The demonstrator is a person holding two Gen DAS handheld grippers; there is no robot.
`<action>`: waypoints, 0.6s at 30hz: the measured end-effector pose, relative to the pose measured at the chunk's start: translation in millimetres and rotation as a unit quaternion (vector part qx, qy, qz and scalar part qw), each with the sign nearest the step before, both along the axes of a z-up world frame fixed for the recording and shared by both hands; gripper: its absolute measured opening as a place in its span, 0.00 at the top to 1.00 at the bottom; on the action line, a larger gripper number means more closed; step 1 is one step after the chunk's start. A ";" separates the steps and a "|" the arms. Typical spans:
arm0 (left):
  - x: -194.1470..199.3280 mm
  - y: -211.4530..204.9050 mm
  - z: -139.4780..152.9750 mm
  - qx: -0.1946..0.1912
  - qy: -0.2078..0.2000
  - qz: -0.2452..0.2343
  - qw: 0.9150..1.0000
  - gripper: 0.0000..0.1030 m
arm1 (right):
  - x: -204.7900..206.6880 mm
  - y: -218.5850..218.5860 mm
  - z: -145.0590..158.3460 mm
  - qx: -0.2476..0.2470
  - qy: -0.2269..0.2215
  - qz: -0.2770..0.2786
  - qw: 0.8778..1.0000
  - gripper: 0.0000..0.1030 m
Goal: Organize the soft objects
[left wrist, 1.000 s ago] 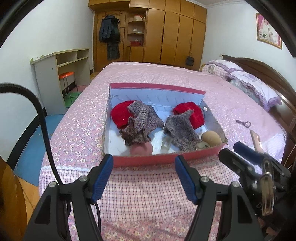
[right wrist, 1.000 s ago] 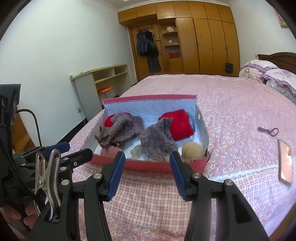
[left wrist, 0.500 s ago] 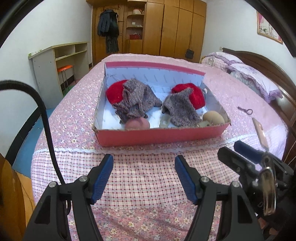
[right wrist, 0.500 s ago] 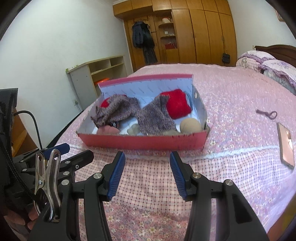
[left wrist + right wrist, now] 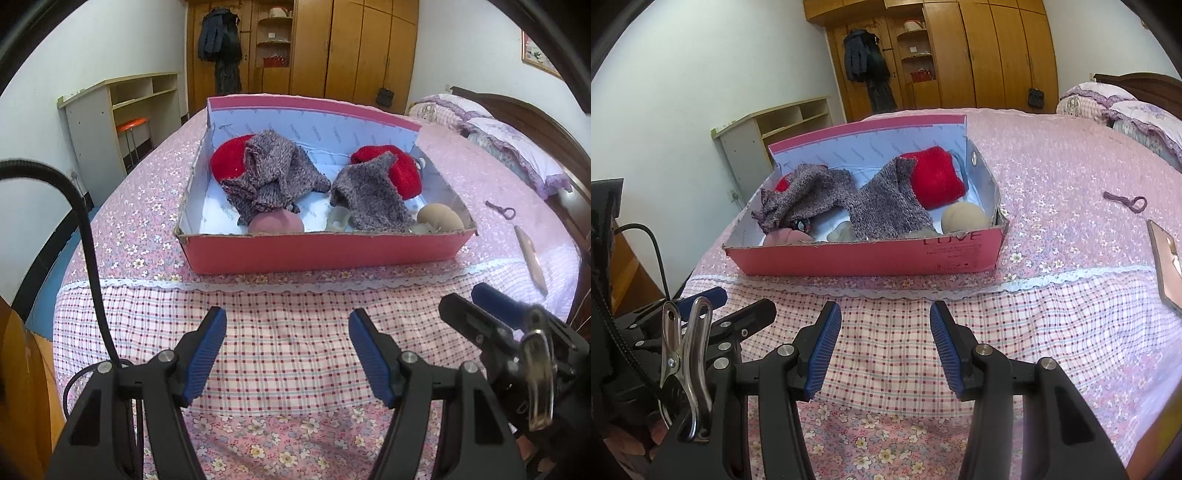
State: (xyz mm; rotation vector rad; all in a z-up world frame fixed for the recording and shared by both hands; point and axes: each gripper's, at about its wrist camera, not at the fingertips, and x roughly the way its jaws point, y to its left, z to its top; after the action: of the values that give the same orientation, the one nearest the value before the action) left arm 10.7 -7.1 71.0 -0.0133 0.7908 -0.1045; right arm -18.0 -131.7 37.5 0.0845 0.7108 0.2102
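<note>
Knitted grey gloves [image 5: 273,177] in the box [image 5: 325,254] at frame centre suit a loose fold, so both empty, half-open grippers [image 5: 288,354] [image 5: 885,347] should approach from above.

Pink ball [image 5: 276,223] half hidden behind box wall [image 5: 325,251].

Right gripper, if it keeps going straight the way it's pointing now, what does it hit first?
Probably the checked bedspread just ahead of the open right gripper, since it points downward. The pink box lies farther on and nothing sits between. Depth is hard to judge through the fisheye, so this is a best guess.
</note>
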 end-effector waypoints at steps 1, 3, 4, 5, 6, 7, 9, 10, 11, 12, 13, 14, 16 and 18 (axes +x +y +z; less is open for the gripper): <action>0.1 -0.2 -0.4 0.000 0.000 0.000 1.000 0.30 | 0.1 0.0 -0.9 0.000 0.001 0.000 1.000 0.50; 0.5 -0.4 -1.3 0.000 0.001 0.001 1.000 0.30 | 0.4 0.1 -1.9 0.001 0.003 -0.001 1.000 0.50; 0.8 -0.1 -1.6 0.001 0.002 0.001 1.000 0.30 | 0.5 0.0 -2.2 0.001 0.003 -0.001 1.000 0.50; 1.3 -0.6 -2.2 0.002 0.003 0.002 1.000 0.30 | 0.5 -0.2 -2.6 0.002 0.004 -0.001 1.000 0.50; 1.5 -0.9 -2.7 0.003 0.004 0.004 1.000 0.30 | 0.5 -0.2 -2.8 0.002 0.005 -0.002 1.000 0.50; 1.7 -1.0 -2.9 0.004 0.005 0.005 1.000 0.30 | 0.9 -0.2 -3.1 0.003 0.006 -0.003 1.000 0.50; 2.8 -1.4 -3.9 0.005 0.007 0.007 1.000 0.30 | 1.2 -0.4 -3.6 0.004 0.008 -0.003 1.000 0.50; 3.3 -1.8 -4.3 0.005 0.007 0.008 1.000 0.30 | 1.3 -0.8 -3.9 0.005 0.008 -0.004 1.000 0.50; 3.8 -2.2 -4.6 0.005 0.008 0.007 1.000 0.30 | 1.3 -1.0 -4.1 0.006 0.009 -0.005 1.000 0.50; 4.1 -2.6 -4.8 0.005 0.008 0.006 1.000 0.30 | 1.4 -1.1 -4.1 0.007 0.010 -0.005 1.000 0.50; 4.2 -3.0 -5.0 0.005 0.007 0.006 1.000 0.30 | 1.8 -1.3 -4.0 0.007 0.010 -0.005 1.000 0.50; 4.0 -2.8 -4.9 0.005 0.007 0.006 1.000 0.30 | 1.9 -1.4 -4.0 0.008 0.011 -0.005 1.000 0.50; 4.1 -3.1 -5.3 0.005 0.007 0.005 1.000 0.30 | 2.0 -1.5 -4.0 0.007 0.011 -0.005 1.000 0.50; 4.4 -3.7 -5.7 0.006 0.007 0.005 1.000 0.30 | 2.1 -1.7 -4.0 0.007 0.011 -0.005 1.000 0.50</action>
State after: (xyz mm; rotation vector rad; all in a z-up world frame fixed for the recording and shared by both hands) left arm 15.1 -10.9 65.3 -0.0074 0.8057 -0.0907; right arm -15.9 -133.3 33.6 0.1048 0.7307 0.2053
